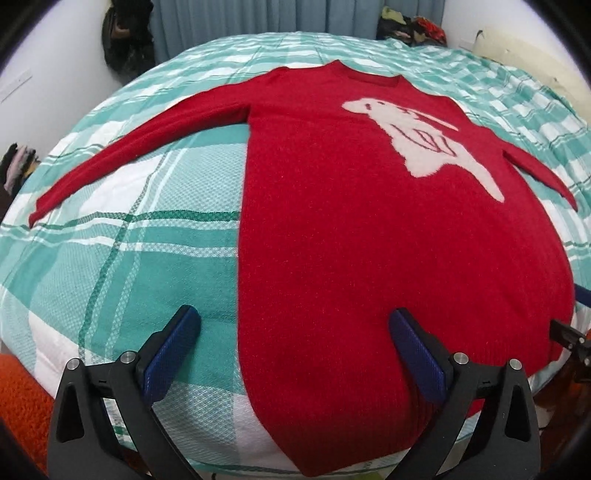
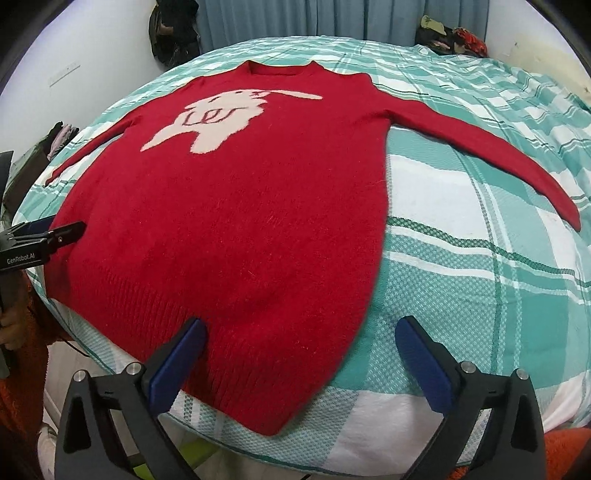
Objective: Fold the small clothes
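A red sweater (image 1: 369,240) with a white animal figure (image 1: 417,140) lies flat, face up, on the bed, both sleeves spread out; it also shows in the right wrist view (image 2: 240,229). My left gripper (image 1: 295,325) is open and empty, over the hem's left corner. My right gripper (image 2: 300,332) is open and empty, over the hem's right corner. The left gripper also shows at the left edge of the right wrist view (image 2: 62,230). Part of the right gripper shows at the right edge of the left wrist view (image 1: 569,332).
The bed has a teal and white plaid cover (image 1: 129,251). Piles of clothes (image 2: 450,37) sit at the far right corner. A dark bag (image 1: 125,40) hangs on the wall beside grey curtains (image 1: 258,18). More clothes (image 1: 18,166) lie at the left.
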